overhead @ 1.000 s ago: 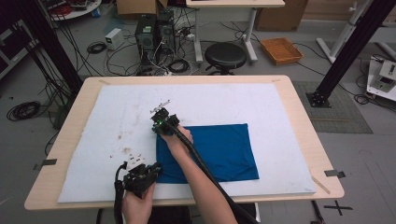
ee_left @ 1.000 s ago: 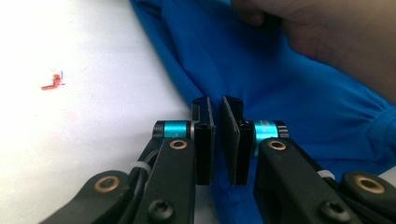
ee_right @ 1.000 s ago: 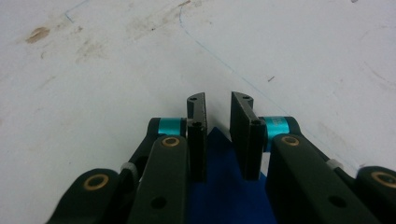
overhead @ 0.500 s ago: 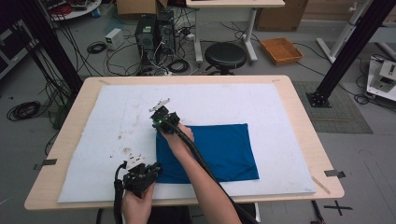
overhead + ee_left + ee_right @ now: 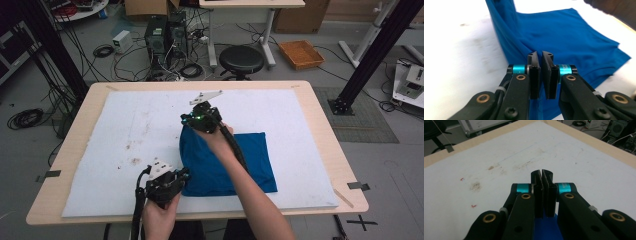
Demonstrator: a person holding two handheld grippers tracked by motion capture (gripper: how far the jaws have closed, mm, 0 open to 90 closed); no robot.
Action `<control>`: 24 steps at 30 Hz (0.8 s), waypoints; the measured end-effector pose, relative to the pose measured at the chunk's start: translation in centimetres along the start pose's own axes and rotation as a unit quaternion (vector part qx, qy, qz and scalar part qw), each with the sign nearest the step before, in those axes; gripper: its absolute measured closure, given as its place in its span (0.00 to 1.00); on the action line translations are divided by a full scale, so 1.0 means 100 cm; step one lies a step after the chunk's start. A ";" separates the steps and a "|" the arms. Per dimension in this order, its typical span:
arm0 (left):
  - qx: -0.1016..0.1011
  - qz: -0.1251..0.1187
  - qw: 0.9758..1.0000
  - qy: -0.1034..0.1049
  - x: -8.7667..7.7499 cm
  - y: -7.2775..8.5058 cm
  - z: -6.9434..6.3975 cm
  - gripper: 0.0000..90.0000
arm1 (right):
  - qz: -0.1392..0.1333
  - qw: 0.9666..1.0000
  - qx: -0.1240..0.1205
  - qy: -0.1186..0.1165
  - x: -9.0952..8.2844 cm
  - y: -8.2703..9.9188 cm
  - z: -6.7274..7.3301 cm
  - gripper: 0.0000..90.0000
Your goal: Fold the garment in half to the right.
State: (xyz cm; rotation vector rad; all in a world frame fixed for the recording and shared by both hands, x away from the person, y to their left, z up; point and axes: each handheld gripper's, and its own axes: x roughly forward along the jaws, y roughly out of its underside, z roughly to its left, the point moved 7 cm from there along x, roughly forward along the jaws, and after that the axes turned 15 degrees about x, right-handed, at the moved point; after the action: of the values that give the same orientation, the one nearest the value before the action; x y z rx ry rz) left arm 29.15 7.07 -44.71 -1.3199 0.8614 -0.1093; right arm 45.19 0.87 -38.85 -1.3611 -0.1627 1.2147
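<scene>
While the wooden table (image 5: 320,130) carries a stained white mat (image 5: 125,135) over nearly its whole top, the blue cloth (image 5: 250,160) lies on the mat's near half, right of centre in the high view. Folded into a rough rectangle, the cloth runs its long axis left to right across the table, its right part flat on the mat. Its left edge is raised: the far left corner stands well up off the mat and the near left corner slightly, so that side forms a hanging fold running from near to far, seen as a steep blue wall in the left gripper view.

Reaching over the cloth, the right gripper (image 5: 192,117) has just closed its jaws narrow on the far left corner, with blue fabric showing between them in the right gripper view (image 5: 544,195). At the near left corner, the left gripper (image 5: 540,72) has its jaws nearly together, pinching the cloth's edge, the fabric passing between the pads (image 5: 535,75).
</scene>
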 end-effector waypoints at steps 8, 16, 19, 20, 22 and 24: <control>0.003 -0.011 1.000 0.026 0.014 -0.016 -0.019 0.94 | -0.022 1.000 0.015 0.001 -0.051 0.001 -0.030 0.98; 0.008 -0.016 0.998 0.064 0.038 -0.032 -0.043 0.94 | -0.026 0.999 0.031 0.022 -0.082 0.011 -0.066 0.98; 0.011 -0.016 0.997 0.080 0.048 -0.039 -0.055 0.94 | -0.028 0.998 0.035 0.031 -0.090 0.015 -0.079 0.98; 0.010 -0.017 0.996 0.084 0.050 -0.041 -0.059 0.94 | -0.028 0.998 0.039 0.032 -0.094 0.016 -0.084 0.98; 0.007 -0.017 0.995 0.098 0.056 -0.045 -0.068 0.94 | -0.028 0.998 0.041 0.034 -0.098 0.019 -0.090 0.98; 0.000 -0.018 0.994 0.112 0.063 -0.047 -0.076 0.94 | -0.025 0.998 0.045 0.037 -0.102 0.022 -0.097 0.98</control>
State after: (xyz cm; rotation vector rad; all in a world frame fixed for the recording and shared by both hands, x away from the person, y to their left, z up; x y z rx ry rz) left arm 30.76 -3.73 -43.60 -1.3395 1.0282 -0.2899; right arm 46.38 -13.28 -38.00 -1.3143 -0.0877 1.1145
